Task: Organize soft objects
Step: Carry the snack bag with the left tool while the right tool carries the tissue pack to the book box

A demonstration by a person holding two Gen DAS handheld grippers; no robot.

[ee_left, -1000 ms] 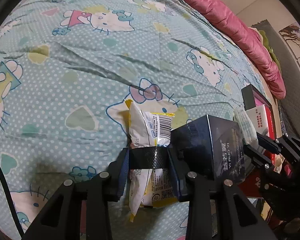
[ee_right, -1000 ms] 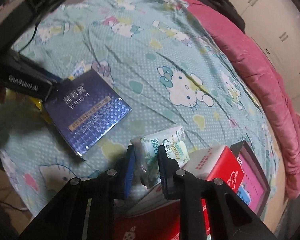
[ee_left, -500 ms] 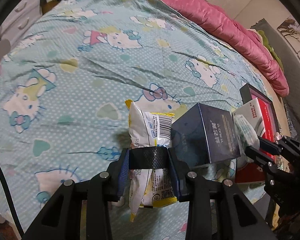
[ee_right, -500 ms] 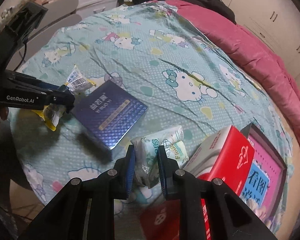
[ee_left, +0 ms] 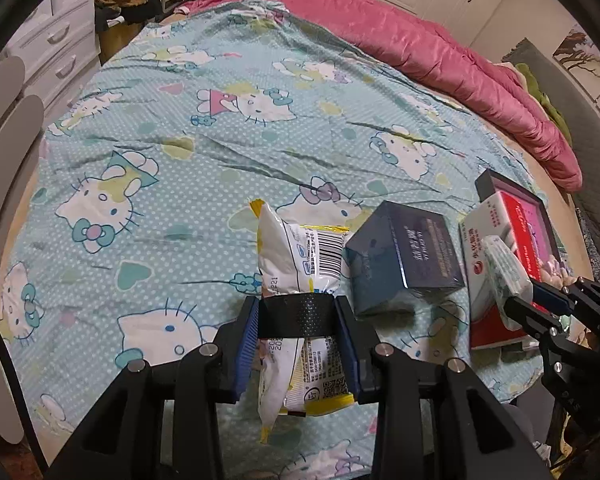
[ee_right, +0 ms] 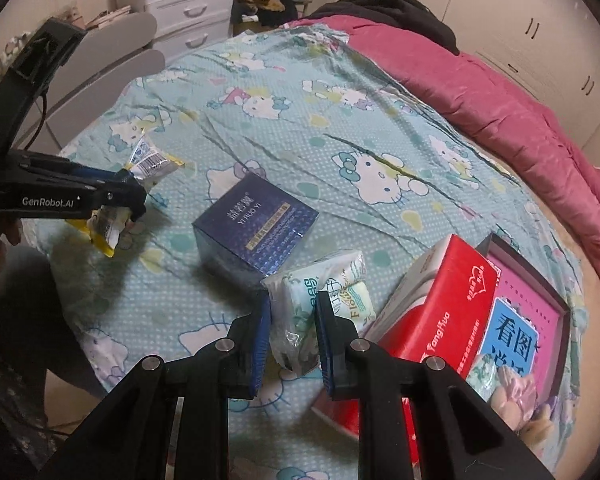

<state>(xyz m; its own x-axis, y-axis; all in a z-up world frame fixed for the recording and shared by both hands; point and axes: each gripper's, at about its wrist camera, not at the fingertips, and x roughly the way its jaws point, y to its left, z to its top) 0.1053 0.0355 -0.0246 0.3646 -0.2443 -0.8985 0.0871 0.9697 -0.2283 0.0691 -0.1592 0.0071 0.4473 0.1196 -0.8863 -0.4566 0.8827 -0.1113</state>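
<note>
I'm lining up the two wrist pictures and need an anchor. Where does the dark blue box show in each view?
Left wrist view: the dark blue box sits right of centre on the bedsheet, just right of the yellow snack packet.
Right wrist view: the box is near the centre, above the tissue pack.
Shared landmark: the red carton, on the box's right in both views.

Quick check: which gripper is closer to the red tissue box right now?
Right. The right gripper, shut on the tissue pack, sits right beside the red tissue box. The left gripper, holding the yellow snack packet, is across the bed beyond the dark blue box.
</note>
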